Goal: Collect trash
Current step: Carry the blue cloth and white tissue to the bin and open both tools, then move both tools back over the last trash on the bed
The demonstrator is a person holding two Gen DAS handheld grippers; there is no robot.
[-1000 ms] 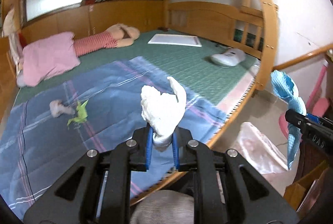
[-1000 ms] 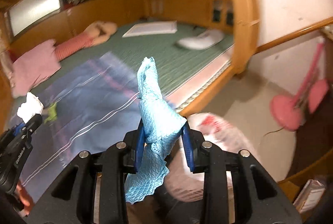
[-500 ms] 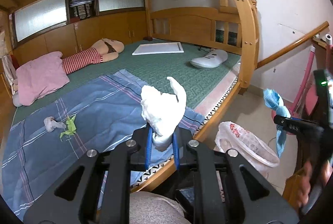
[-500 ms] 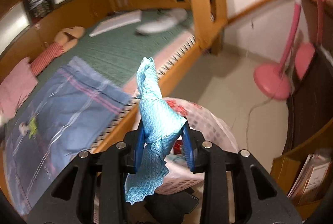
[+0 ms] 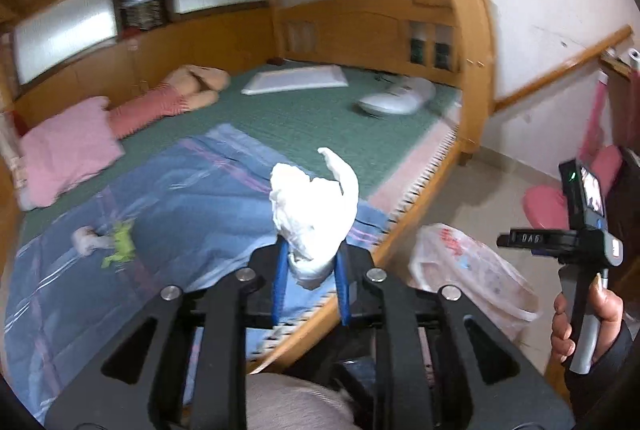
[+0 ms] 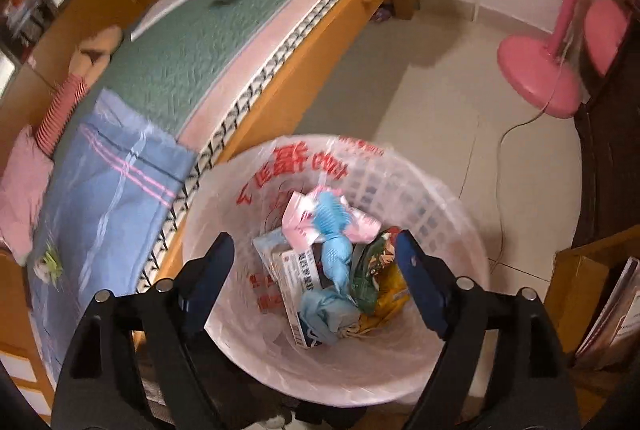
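Observation:
My left gripper (image 5: 310, 268) is shut on a crumpled white tissue (image 5: 314, 208), held above the bed's edge. My right gripper (image 6: 314, 258) is open and empty, right above the lined trash basket (image 6: 436, 190). The blue cloth (image 6: 334, 246) lies inside the basket on top of boxes and wrappers. The basket also shows in the left wrist view (image 5: 468, 266) on the floor beside the bed. A small white wad (image 5: 84, 240) and a green paper scrap (image 5: 120, 242) lie on the blue blanket (image 5: 192, 198).
The wooden bed frame (image 6: 280, 70) runs next to the basket. A pink fan base (image 6: 536, 74) with its cord stands on the floor at the right. A cardboard box (image 6: 580, 270) and books sit at the lower right. Pillows and a white device lie on the bed.
My right gripper swung from over the bed to above the basket, opened, and the blue cloth dropped in. My left gripper still holds the white tissue.

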